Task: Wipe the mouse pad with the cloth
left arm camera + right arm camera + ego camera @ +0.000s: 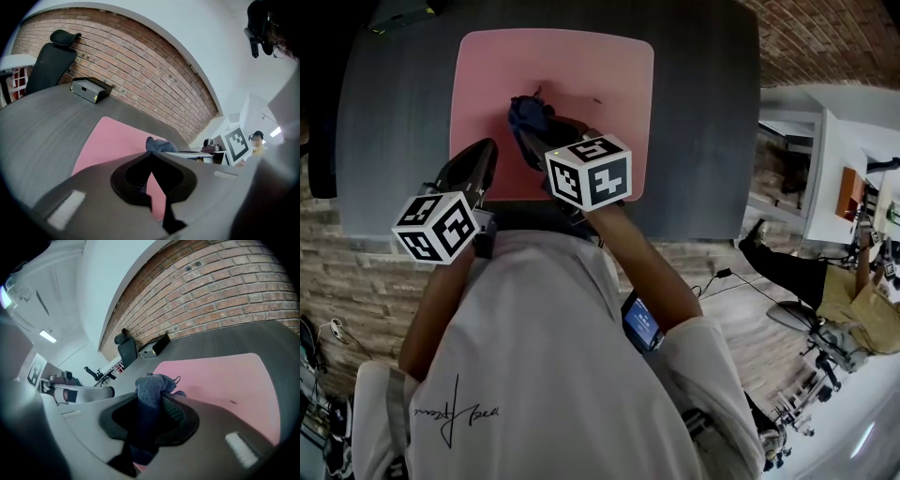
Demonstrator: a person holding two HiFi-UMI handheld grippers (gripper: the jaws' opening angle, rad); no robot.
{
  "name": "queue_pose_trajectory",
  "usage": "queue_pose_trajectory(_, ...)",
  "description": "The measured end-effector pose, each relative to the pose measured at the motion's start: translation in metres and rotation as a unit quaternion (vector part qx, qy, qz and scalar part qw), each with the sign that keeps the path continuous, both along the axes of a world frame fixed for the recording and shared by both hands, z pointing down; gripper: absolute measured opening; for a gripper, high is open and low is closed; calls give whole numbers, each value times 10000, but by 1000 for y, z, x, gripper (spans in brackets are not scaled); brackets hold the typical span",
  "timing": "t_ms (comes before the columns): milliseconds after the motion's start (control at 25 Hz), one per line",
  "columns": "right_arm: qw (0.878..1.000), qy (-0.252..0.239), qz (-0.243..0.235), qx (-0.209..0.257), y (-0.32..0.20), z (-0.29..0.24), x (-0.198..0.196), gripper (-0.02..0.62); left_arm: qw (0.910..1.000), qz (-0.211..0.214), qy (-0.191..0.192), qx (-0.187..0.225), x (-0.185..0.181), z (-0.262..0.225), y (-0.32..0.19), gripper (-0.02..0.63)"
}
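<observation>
- The right claw [149, 404] is clamped on the blue cloth [151, 386]. The cloth bunches out past its tips and appears to touch the left-centre of the pink mouse pad [581, 75].
- The left claw [151, 157] is closed on nothing and hangs over the pad's near left corner.
- To wipe well, I would press the bunched cloth flat and sweep it in overlapping strokes, including over the small dark speck [597, 100] to the cloth's right.
- The pad may slide on the bench [703, 112], so the empty claw could pin its near edge.
- A black box [90, 89] and an office chair [51, 61] sit at the bench's far side, well apart from the pad and out of the wipe's path.
</observation>
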State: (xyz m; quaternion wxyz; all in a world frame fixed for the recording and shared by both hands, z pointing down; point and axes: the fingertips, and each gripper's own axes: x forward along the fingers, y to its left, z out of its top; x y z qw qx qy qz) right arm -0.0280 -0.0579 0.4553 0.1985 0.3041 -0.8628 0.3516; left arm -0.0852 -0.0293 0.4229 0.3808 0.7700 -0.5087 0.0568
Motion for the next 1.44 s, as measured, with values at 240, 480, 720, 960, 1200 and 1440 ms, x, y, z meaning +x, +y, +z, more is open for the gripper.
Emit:
queue_pose_trajectory(240, 9999, -65, 122, 83, 6, -11, 10, 101, 9999, 85, -32, 77, 2, -6, -1, 11)
queue_pose_trajectory(480, 9992, -147, 247, 288, 14, -28, 19, 98, 9997, 166, 14, 191, 8, -16, 0, 11)
queue_pose_trajectory(720, 9981, -108, 218, 559, 21, -45, 29, 98, 9990, 266, 83, 337, 20, -29, 1, 11)
queue_pose_trajectory(960, 9973, -135, 243, 680, 25, -56, 42, 98, 9985, 339, 87, 410, 29, -35, 1, 12)
queue_pose_trajectory(1200, 9967, -166, 251, 750, 32, -62, 47, 98, 9982, 380, 79, 464, 32, -40, 4, 11)
queue_pose_trajectory(1440, 9961, -206, 262, 814, 39, -69, 56, 98, 9979, 418, 73, 491, 41, -43, 8, 11)
